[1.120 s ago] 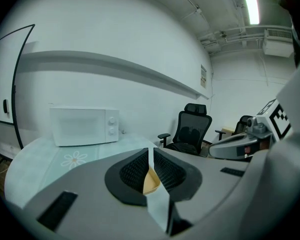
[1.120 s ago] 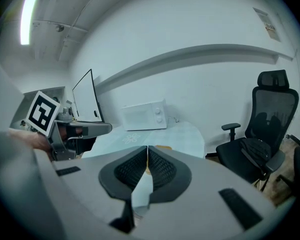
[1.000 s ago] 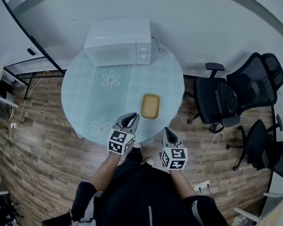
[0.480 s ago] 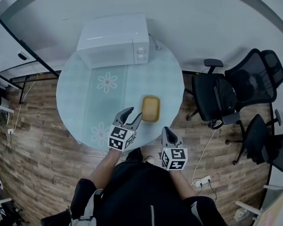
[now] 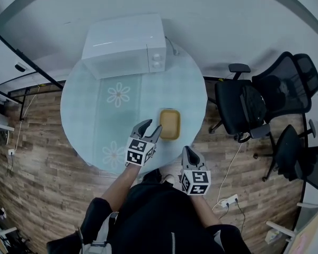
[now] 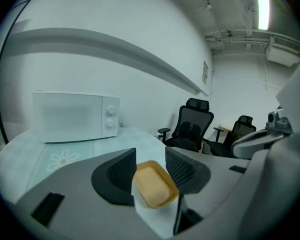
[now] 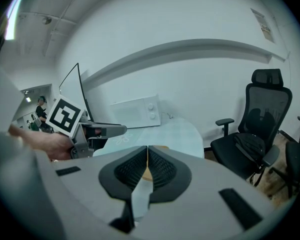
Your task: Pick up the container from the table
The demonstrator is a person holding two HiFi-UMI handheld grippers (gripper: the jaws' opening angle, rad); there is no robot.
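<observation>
One yellow container [image 5: 169, 124], one microwave [image 5: 122, 45] on the counter [image 5: 95, 115], two claws. Just sprung wide, left claw [image 5: 150, 129] nearer the container's 9 o'clock than before; right claw [image 5: 190, 154] clenched, empty.

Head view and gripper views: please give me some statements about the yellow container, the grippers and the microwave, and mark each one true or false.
1. The left gripper is open, its pads not pressing on the yellow container. True; its jaws have just been opening, and the container shows ahead between them.
2. The right gripper holds the container. False: its jaws are together and empty.
3. The microwave stands on the round table. True.
4. The container lies on the floor. False: it lies on the table.
</observation>
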